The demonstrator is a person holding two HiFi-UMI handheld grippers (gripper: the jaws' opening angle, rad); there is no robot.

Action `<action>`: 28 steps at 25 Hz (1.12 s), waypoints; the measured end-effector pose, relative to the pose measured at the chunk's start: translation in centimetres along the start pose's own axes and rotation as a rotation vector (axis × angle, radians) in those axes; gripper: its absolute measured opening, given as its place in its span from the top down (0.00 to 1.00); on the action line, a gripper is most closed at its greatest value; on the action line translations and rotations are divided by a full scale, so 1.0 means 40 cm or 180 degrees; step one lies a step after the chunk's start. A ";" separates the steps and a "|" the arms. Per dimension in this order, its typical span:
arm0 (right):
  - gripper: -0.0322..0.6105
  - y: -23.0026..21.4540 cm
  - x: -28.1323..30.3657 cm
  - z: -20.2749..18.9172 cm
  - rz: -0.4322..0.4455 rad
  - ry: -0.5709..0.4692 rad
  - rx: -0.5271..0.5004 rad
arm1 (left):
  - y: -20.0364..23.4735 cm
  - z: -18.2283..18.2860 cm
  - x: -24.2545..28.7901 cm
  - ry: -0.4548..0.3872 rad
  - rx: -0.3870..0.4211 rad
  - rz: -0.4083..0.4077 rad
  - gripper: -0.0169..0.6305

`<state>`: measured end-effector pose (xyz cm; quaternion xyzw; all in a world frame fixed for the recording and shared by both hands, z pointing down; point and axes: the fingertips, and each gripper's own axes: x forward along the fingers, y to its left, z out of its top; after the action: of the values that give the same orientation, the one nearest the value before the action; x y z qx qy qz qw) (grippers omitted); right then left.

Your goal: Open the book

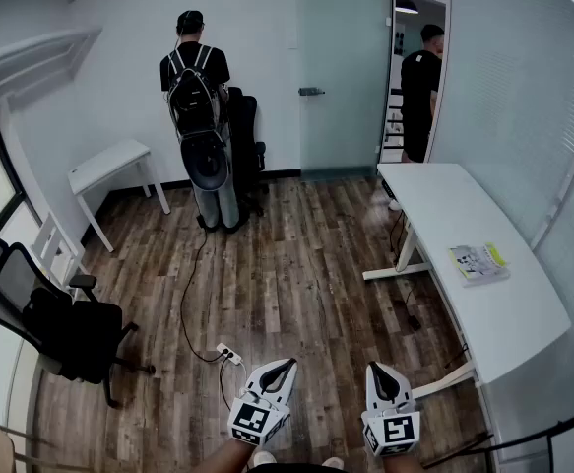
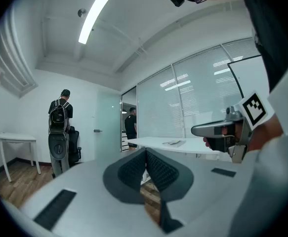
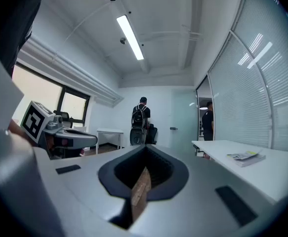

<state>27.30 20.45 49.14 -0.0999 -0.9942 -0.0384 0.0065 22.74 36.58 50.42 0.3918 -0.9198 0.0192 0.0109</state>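
You are at the approach step, and I judge nothing of the task is done yet. The book (image 1: pixel 478 262) looks shut and lies flat on the white desk (image 1: pixel 493 328), about midway along it and close to the long edge away from you. Your left gripper (image 1: pixel 279 371) and right gripper (image 1: pixel 385 380) both hang off the desk's open side, level, over the wood floor (image 1: pixel 296 264). Both are well apart from the book, with the right one nearer the desk. Each pair of jaws is pressed together with nothing between them. The next move calls for you to carry the grippers across the desk to the book. Spread one pair of jaws and come in low at the cover's free edge. The other gripper could steady the book against sliding.
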 end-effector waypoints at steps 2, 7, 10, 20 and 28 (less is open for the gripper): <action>0.94 -0.001 -0.002 0.006 0.0009 0.0004 -0.0011 | -0.004 -0.009 -0.001 0.0048 -0.0038 0.0012 0.95; 0.94 0.004 0.000 0.032 0.0007 0.0002 -0.0063 | -0.021 -0.012 0.002 0.0075 -0.0032 -0.0026 0.95; 0.94 0.001 -0.011 0.041 -0.0014 -0.0057 -0.0011 | -0.031 -0.017 -0.002 0.0088 -0.0052 -0.0042 0.95; 0.94 -0.080 -0.058 0.022 -0.0055 -0.0156 0.0255 | -0.092 -0.013 0.031 0.0168 -0.0031 -0.0089 0.95; 0.94 -0.179 -0.103 0.044 0.0001 -0.0232 0.0223 | -0.174 -0.014 0.126 0.0224 -0.0094 -0.0161 0.95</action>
<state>29.90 12.77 46.75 -0.1011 -0.9945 0.0000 -0.0263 24.27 28.15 51.35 0.4138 -0.9088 0.0190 0.0495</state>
